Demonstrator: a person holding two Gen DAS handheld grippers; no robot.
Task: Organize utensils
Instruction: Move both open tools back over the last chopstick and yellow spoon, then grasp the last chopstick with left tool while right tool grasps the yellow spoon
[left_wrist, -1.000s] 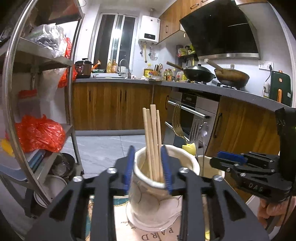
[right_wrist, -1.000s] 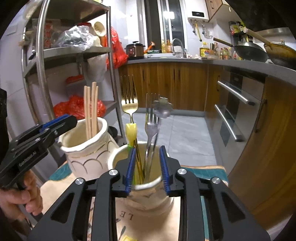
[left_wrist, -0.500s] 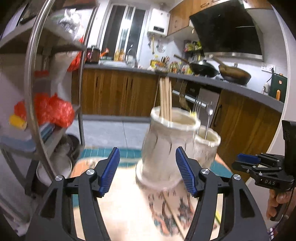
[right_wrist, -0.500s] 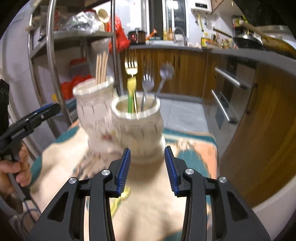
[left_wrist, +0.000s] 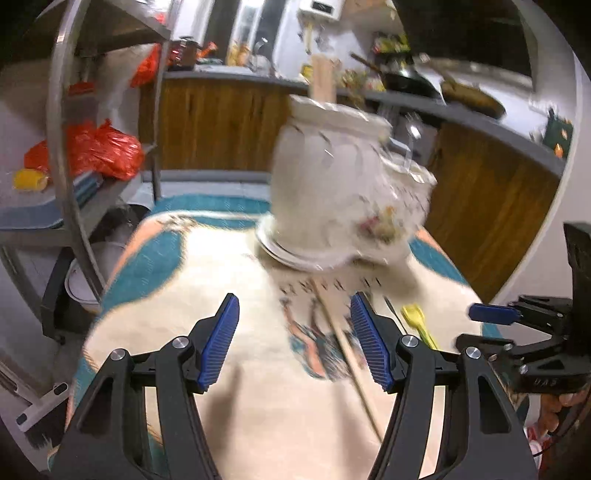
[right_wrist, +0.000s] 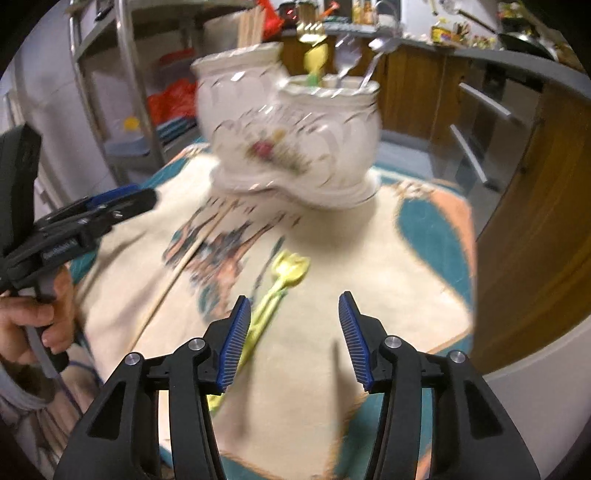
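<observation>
Two white ceramic jars stand together on the mat: one (left_wrist: 325, 177) (right_wrist: 236, 103) holds wooden chopsticks, the other (left_wrist: 410, 195) (right_wrist: 332, 125) holds forks and spoons. A loose chopstick (left_wrist: 340, 332) (right_wrist: 177, 273) lies on the mat under my left gripper (left_wrist: 293, 299), which is open and empty. A yellow spoon (right_wrist: 288, 273) (left_wrist: 417, 321) lies beside the left finger of my right gripper (right_wrist: 294, 299). Its jaws are opening, and the pads touch nothing. Each gripper also shows at the edge of the other's view (left_wrist: 480, 326) (right_wrist: 122, 199).
The cream mat (right_wrist: 424, 236) has a teal and peach border that ends at the table's edge. A metal shelf rack (left_wrist: 62, 147) with red bags (left_wrist: 103, 147) stands to the left. Wooden cabinets (right_wrist: 535, 221) are close on the right. A hand (right_wrist: 37, 325) holds the left gripper's handle.
Both grippers have drawn back from the jars and tipped down toward the mat. Their jaws stand wider. The loose chopstick and the yellow spoon have come into view.
</observation>
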